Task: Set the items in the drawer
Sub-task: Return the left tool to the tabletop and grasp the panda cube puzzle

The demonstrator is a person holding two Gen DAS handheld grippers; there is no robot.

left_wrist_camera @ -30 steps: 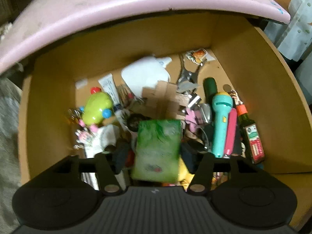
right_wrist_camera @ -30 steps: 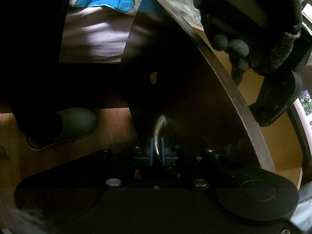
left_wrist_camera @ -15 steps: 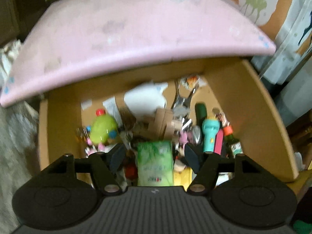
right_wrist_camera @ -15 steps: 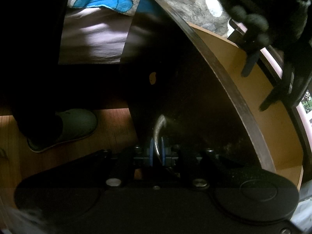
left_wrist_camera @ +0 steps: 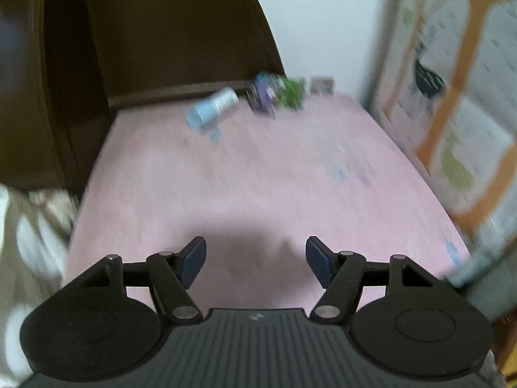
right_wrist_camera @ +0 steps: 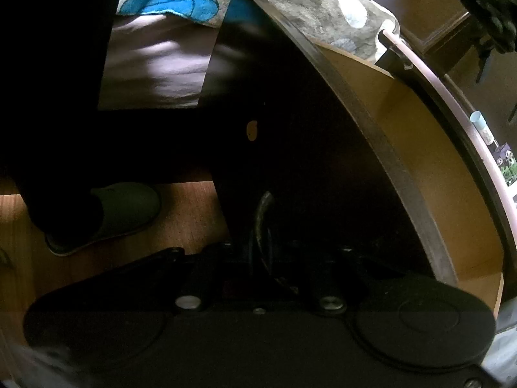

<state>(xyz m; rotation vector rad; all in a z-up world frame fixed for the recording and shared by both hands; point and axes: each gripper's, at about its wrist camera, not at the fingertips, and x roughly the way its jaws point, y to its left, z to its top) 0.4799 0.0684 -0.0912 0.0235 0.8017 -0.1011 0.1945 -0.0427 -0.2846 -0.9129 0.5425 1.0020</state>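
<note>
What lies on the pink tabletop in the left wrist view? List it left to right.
Light blue tube lying on its side → purple packet → green packet → small framed picture, all along the far edge.

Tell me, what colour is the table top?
Pink; the table top shows best in the left wrist view.

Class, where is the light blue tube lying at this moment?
In the left wrist view, the light blue tube lies on its side at the far end of the pink tabletop, just left of the purple packet.
</note>
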